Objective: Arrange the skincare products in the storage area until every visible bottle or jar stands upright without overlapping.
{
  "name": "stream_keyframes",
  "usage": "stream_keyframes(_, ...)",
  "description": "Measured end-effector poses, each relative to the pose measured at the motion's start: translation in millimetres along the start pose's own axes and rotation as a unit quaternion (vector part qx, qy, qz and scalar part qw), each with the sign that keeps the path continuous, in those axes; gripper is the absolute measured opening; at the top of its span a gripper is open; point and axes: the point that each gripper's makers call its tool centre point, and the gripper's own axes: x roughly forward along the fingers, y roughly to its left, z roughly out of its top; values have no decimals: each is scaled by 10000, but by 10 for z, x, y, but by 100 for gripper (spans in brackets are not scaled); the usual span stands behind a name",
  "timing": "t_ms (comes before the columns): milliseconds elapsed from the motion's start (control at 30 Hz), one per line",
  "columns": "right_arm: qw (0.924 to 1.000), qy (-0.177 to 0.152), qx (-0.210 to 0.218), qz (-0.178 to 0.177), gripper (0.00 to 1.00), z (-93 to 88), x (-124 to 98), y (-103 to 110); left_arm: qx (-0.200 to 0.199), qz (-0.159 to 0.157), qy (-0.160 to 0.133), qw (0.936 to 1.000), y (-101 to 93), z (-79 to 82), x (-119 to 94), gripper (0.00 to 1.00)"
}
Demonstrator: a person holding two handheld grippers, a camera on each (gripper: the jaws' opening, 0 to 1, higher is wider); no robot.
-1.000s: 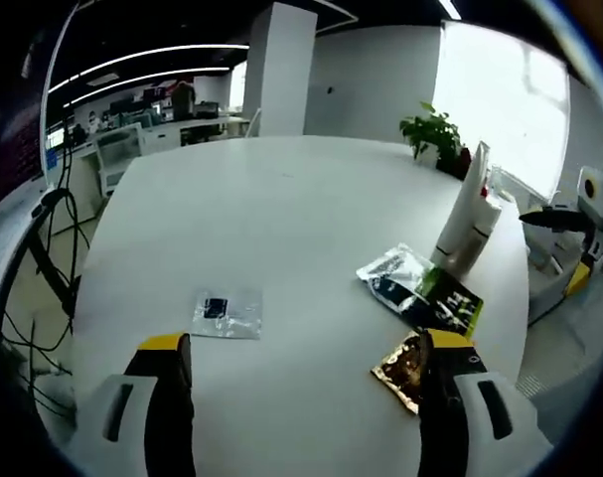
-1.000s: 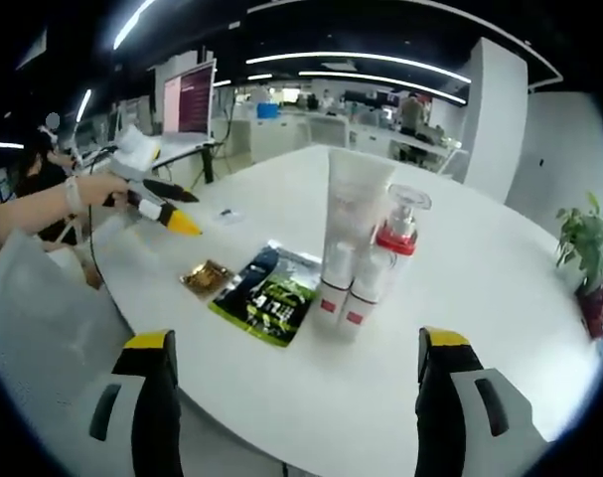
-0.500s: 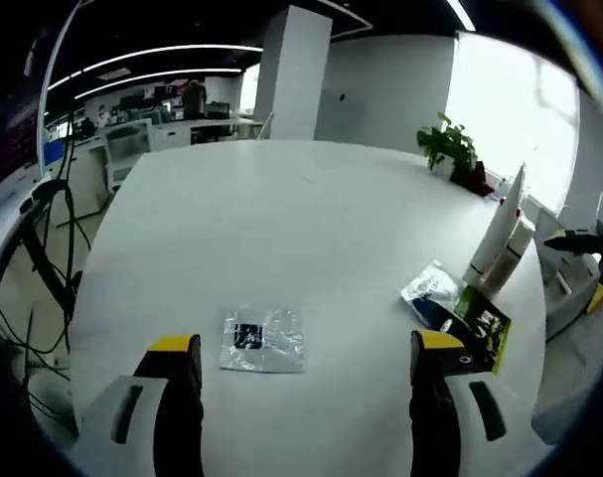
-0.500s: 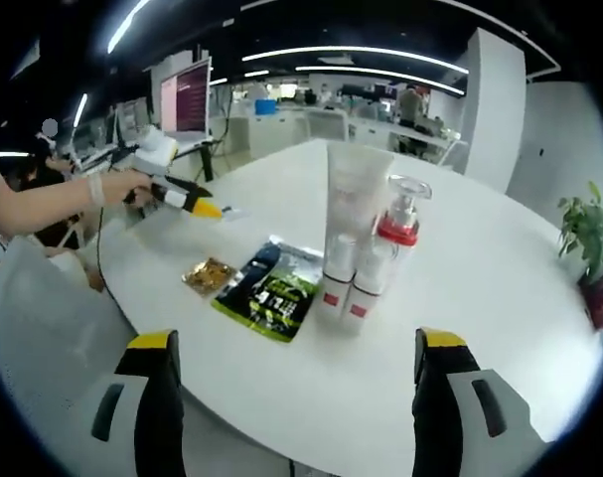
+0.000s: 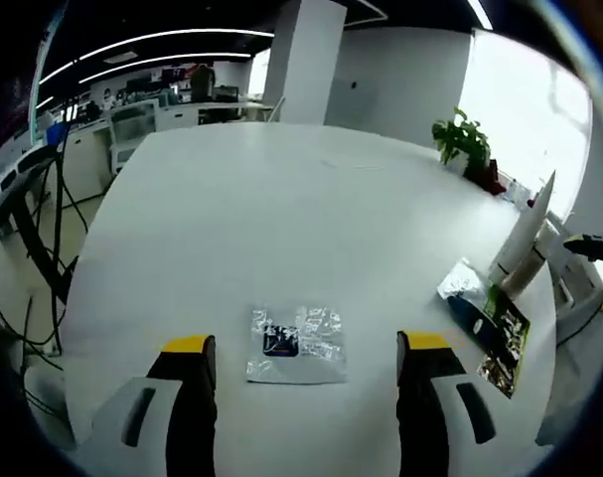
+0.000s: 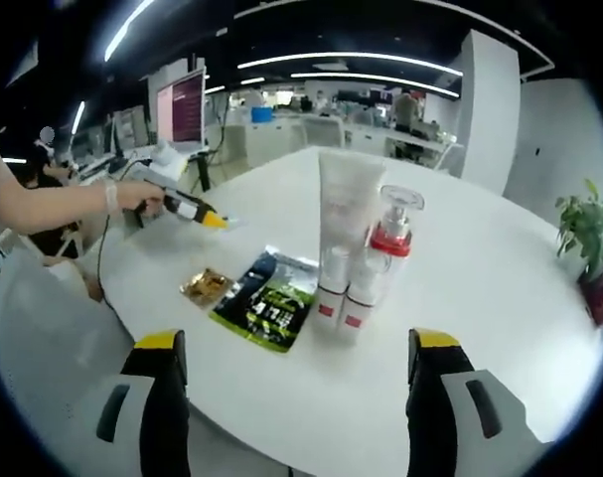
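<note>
A: Which piece does the left gripper [image 5: 299, 363] go for?

B: Likely the small clear sachet [image 5: 294, 343] lying flat between its jaws. Come down square and pinch one edge.

A: Jaw state?

B: Both pairs spread wide, holding nothing. The right gripper [image 6: 293, 358] faces the upright tube [image 6: 343, 224] and pump bottle [image 6: 382, 260], ahead between its jaws, beside the dark sachet [image 6: 268, 303].

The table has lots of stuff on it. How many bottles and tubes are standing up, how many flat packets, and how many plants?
Standing bottles and tubes: 3, a tall tube, a pump bottle and a small bottle.
Flat packets: 4, clear, silver, green-black, gold.
Plants: 1.
Total: 8.
</note>
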Motion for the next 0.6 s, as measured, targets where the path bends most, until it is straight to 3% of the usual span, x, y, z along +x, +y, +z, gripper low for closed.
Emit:
stream_keyframes(267,9996,-180,-180,112,89,191,72,68,50,30,-18,10000,26,19,13,54)
stream_keyframes(600,9987,-424,-263,126,87,405,91,74,333,111,41,9994,25,22,56,49)
